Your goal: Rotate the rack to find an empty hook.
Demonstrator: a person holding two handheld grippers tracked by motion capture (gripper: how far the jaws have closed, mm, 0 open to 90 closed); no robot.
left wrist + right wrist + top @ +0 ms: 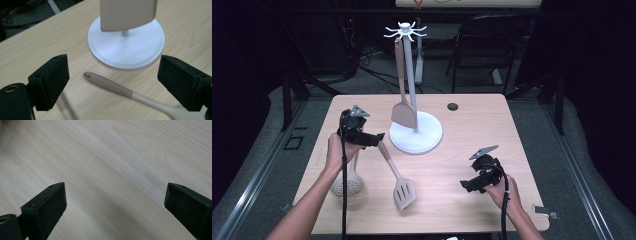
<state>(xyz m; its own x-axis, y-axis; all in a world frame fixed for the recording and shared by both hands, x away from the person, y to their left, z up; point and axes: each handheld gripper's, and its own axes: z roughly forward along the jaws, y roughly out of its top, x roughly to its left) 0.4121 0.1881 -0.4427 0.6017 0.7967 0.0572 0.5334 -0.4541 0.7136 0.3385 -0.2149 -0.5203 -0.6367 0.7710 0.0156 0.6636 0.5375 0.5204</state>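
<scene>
Pale wood grain runs under the right gripper point(469, 185), which sits near the front right of the bench point(492, 125) in the person's hand. In the right gripper view its black fingers point(47, 207) are spread wide with only bare bench between them; they hold and touch nothing.

Farther in, at the left, the left gripper point(374, 138) hangs just above the handle end of the slotted spatula point(399, 182), which lies flat on the bench with its blade toward the front edge. In the left gripper view the fingers point(53, 80) stand wide apart, the spatula's brown handle tip point(100, 81) between them but untouched. A perforated skimmer point(348, 184) lies just left of the spatula, its handle passing beneath the hand.

Beyond the left gripper stands the white round-based rack point(417, 132), and a solid beige turner point(403, 107) hangs from one of its top hooks, blade down, just above the base.
</scene>
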